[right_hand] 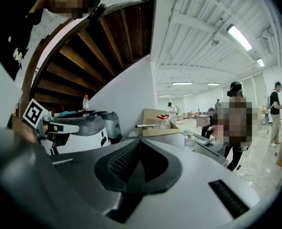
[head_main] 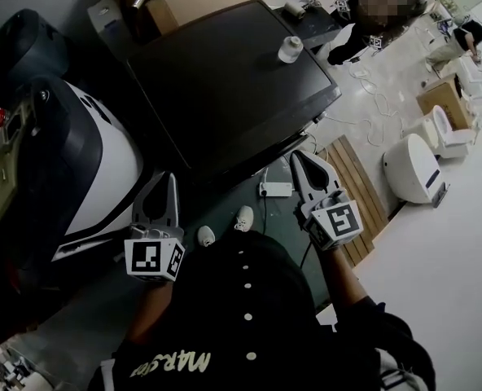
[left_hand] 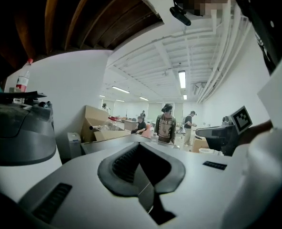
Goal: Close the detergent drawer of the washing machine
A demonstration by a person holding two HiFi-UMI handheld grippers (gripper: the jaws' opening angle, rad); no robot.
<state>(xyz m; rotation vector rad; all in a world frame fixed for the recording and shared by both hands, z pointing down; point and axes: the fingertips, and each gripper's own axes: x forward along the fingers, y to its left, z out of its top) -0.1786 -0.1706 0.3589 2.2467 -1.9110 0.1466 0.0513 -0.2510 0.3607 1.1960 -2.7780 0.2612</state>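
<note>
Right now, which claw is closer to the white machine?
The left claw, right beside the white machine; the right claw hangs at the dark table's corner.

the washing machine (head_main: pixel 115 169) stands at nine o'clock in the head view, upright on the floor. it has a rounded white body under a dark grey top with bulging edges. its detergent drawer cannot be picked out, so open or closed is unclear.

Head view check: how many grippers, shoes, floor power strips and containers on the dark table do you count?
Grippers: 2, left gripper, right gripper
white shoes: 2
power strip: 1
white container on dark table: 1
Total: 6
</note>
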